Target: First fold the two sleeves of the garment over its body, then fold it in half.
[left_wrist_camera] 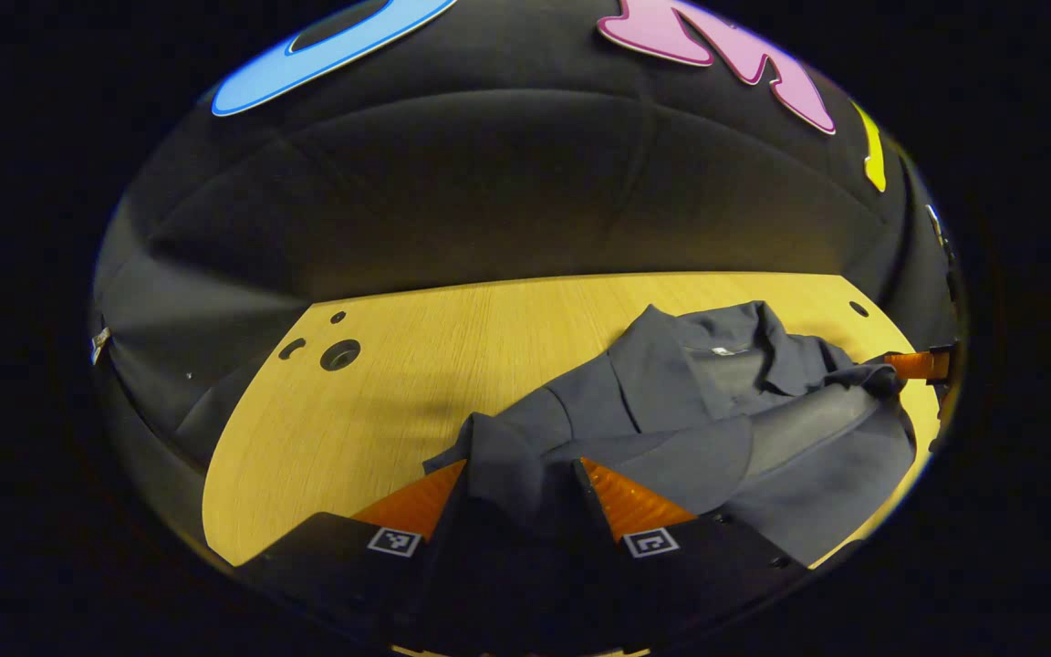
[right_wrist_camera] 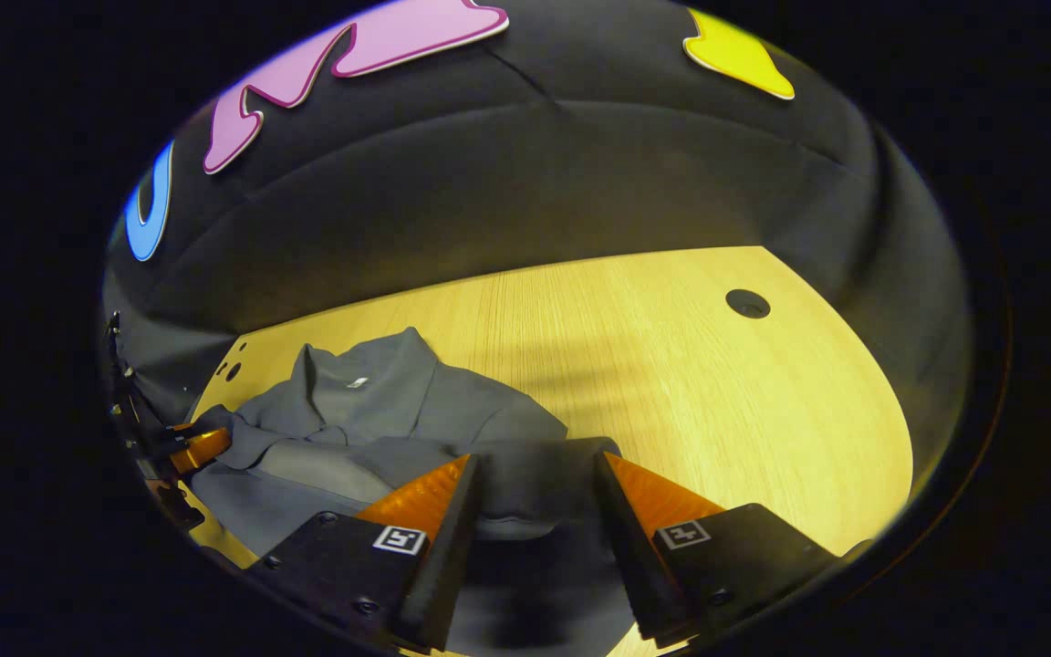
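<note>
Between the orange ribbed fingers [left_wrist_camera: 416, 504] of the left gripper [left_wrist_camera: 520, 488]: a bunched fold of the dark grey collared fabric garment [left_wrist_camera: 671, 411], cloth filling the gap, jaws narrow and both pads pressing it. Looks like a sleeve end, pulled in over the body. Past the tips, garment lying crumpled on the pale yellow wood-grain table [left_wrist_camera: 416, 365], collar toward the far side, small white tag at the neck. At the right edge of the left gripper view, the other gripper's orange finger touching the garment's far side.

Between the orange ribbed fingers [right_wrist_camera: 662, 497] of the right gripper [right_wrist_camera: 535, 479]: grey cloth of the same garment [right_wrist_camera: 398, 411] running across the gap, jaws set moderately wide. Cannot tell whether both pads press the cloth or just straddle it. Beyond, collar and white tag up-left, body spread toward the left. At the left edge of the right gripper view, left gripper's orange finger [right_wrist_camera: 202, 447] against the garment's edge.

Round holes in the table [right_wrist_camera: 671, 365]: one large far right in the right gripper view, a cluster far left in the left gripper view. Black cloth booth wall [left_wrist_camera: 489, 182] behind the table.
</note>
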### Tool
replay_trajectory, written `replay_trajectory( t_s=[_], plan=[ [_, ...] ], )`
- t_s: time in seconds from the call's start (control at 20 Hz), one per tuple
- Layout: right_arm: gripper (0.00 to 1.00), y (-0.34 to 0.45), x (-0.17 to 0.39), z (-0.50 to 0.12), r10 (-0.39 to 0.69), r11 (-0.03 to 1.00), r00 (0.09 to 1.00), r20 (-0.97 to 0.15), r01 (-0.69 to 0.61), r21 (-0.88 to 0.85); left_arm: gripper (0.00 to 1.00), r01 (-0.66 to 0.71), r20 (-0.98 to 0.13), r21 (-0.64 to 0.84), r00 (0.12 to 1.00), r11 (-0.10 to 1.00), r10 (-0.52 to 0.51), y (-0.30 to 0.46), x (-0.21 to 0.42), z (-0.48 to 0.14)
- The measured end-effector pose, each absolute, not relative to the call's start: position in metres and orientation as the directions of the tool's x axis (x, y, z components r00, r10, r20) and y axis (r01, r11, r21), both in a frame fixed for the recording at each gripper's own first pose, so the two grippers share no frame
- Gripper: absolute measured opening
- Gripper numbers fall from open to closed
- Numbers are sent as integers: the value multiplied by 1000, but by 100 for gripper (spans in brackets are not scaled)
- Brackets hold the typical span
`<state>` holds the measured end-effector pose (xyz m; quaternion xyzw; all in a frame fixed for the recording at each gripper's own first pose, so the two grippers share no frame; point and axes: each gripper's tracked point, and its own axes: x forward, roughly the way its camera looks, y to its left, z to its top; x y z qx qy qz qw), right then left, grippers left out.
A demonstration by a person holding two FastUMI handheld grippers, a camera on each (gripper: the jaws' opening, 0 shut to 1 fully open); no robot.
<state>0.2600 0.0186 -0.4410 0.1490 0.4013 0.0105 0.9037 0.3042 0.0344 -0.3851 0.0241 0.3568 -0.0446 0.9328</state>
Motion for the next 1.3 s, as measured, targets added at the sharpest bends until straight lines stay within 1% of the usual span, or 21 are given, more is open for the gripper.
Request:
replay_trajectory(
  t_s=[0.05,0.1,0.15,0.2,0.25,0.5,0.75,1.05,1.2,1.3],
  plan=[
    [80,18,257,-434,141,955,685,-715,96,280,69,110,-662,12,745,994,-75,33,301,-378],
    [80,17,253,-426,142,956,690,-710,92,280,80,118,-656,13,750,993,-81,31,296,-373],
    [84,14,248,-418,139,957,695,-705,89,277,84,124,-649,10,756,992,-88,29,292,-366],
    [87,13,243,-411,140,957,701,-700,85,278,91,129,-640,1,762,992,-98,26,288,-359],
    [88,11,238,-403,140,957,708,-692,83,278,92,129,-631,-9,769,992,-106,23,283,-352],
    [88,3,202,-366,145,955,736,-662,71,287,93,130,-569,-29,813,991,-123,20,255,-305],
    [88,5,171,-325,156,960,772,-616,27,277,93,153,-509,-1,850,988,-132,18,223,-261],
    [88,14,136,-276,194,948,809,-555,-9,317,93,158,-461,-22,874,987,-150,13,174,-218],
    [88,13,117,-255,210,945,830,-516,-37,324,93,176,-428,-63,884,982,-186,6,150,-201],
    [88,12,103,-244,219,946,839,-499,-57,319,93,178,-413,-68,891,982,-190,5,135,-193]
  ],
)
